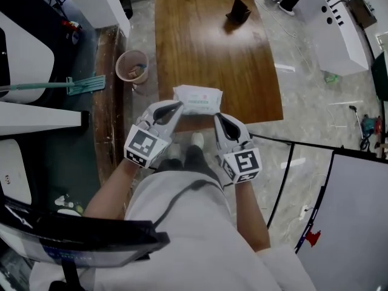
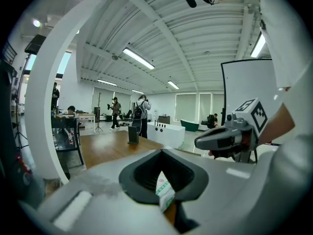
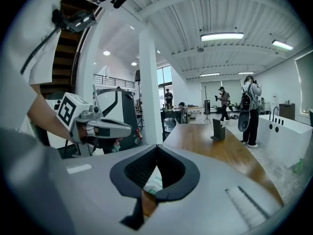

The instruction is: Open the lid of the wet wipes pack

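While the left claw (image 1: 179, 107) and right claw (image 1: 216, 117) each pinch one end of the wet wipes pack (image 1: 197, 99) by the bench (image 1: 206, 47) edge, the film may slip. Freeing either claw could drop it.

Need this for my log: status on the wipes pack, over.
Left gripper, right gripper shut, tips at near corners of wet wipes pack. Pack on table edge, lid looks closed. Nothing in the way.

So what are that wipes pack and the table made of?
The wet wipes pack looks like soft plastic film: white with green print, slightly glossy, and its edges look crinkled. The table seems to be wood or wood veneer: brown grain streaks under a smooth, lightly reflective finish.
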Tool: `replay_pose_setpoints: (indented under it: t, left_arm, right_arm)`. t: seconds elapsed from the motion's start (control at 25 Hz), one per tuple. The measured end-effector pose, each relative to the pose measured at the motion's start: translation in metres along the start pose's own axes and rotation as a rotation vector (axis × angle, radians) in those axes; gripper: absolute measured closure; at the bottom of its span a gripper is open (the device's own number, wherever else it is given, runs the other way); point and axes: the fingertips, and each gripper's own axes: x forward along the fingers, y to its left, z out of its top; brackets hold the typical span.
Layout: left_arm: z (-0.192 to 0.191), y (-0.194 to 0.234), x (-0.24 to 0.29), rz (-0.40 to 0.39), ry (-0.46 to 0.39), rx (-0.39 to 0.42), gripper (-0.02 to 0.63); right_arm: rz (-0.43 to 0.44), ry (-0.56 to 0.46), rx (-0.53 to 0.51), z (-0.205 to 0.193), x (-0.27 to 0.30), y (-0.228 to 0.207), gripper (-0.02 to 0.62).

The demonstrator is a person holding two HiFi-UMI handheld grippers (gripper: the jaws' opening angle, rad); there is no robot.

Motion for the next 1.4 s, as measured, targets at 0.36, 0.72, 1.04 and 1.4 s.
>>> replay_pose_setpoints:
  t: [0.36, 0.72, 1.04, 1.4]
  left_arm:
    - [-0.038, 0.002, 0.037, 0.053, 0.086, -0.037, 0.598]
    - [-0.064, -0.007, 0.069, 0.07, 0.165, 0.005, 0.598]
    - [-0.091, -0.006, 0.087, 0.056, 0.229, 0.028, 0.581]
    - [-0.128, -0.013, 0.099, 0.008, 0.323, 0.072, 0.543]
  right_arm:
    - [0.077, 0.094, -0.036, -0.037, 0.029, -0.025, 0.586]
    - [0.148, 0.167, -0.06, -0.067, 0.049, -0.04, 0.586]
    - [0.177, 0.225, -0.052, -0.101, 0.063, -0.05, 0.586]
    - [0.2, 0.253, -0.035, -0.124, 0.075, -0.056, 0.584]
